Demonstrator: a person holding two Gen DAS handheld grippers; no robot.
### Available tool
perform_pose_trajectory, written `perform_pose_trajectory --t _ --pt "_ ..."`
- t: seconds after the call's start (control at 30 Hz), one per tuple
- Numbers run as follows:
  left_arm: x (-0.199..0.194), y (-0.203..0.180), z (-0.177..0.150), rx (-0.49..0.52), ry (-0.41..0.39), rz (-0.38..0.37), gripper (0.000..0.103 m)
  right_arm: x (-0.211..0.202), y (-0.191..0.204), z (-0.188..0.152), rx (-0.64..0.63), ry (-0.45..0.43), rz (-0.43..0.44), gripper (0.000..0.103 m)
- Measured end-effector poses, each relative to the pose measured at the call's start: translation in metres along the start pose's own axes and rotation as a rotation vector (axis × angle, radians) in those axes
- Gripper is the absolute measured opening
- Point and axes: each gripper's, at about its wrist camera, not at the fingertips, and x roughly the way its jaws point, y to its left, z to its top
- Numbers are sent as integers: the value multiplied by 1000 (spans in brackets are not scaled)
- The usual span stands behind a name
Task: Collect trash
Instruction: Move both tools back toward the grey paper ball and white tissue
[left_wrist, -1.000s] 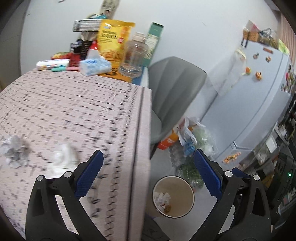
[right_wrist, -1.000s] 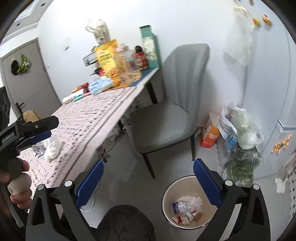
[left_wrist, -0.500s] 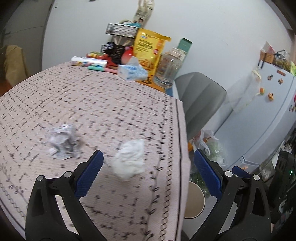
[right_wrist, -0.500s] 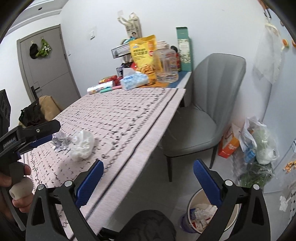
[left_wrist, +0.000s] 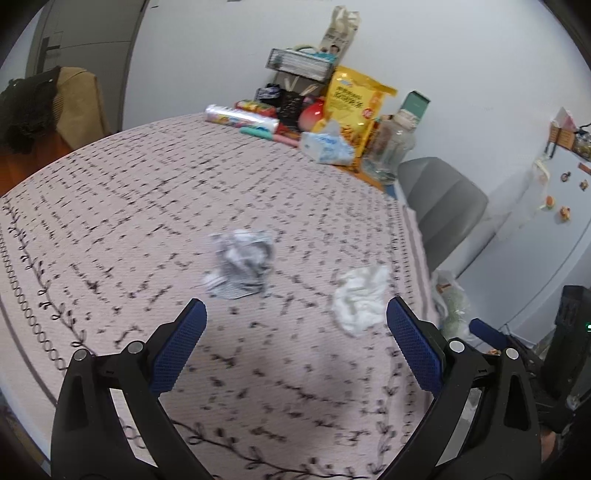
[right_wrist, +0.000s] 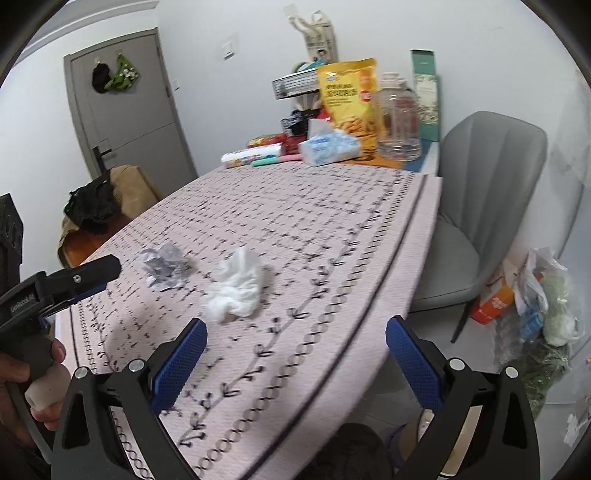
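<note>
At the far left of the right wrist view, a hand (right_wrist: 27, 384) grips the handle of the left gripper (left_wrist: 295, 343), which hangs above the near part of the counter (right_wrist: 332, 221), a surface draped in a pink cloth printed with small black marks. Its blue-padded jaws stand wide apart with nothing between them. Just beyond the jaws lies a crumpled grey-and-white foil wrapper (left_wrist: 242, 264), resting on the cloth near the middle of the counter. To its right, a little apart from it, sits a crumpled white tissue wad (left_wrist: 360, 299), close to the counter's right edge. The right gripper (right_wrist: 293, 345) hovers over the near right edge of the counter, its jaws likewise spread wide and empty, with the tissue wad just ahead of its left jaw. At the far end of the counter stand a blue-and-white soft tissue pack (right_wrist: 328, 147), a yellow snack bag (right_wrist: 349, 98) and a clear glass jar (right_wrist: 399, 122). Right of the counter a grey upholstered chair (right_wrist: 487, 177) is drawn up, and further right plastic bags (right_wrist: 543, 295) sit on the floor.
</note>
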Motion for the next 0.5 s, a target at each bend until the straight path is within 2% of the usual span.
perform_pose_trajectory --t 0.17,0.5 --pt "10 23 6 -56 14 32 97 12 12 1 -3 19 42 95" --pt "54 24 23 -37 47 85 97 32 15 9 -1 44 64 95"
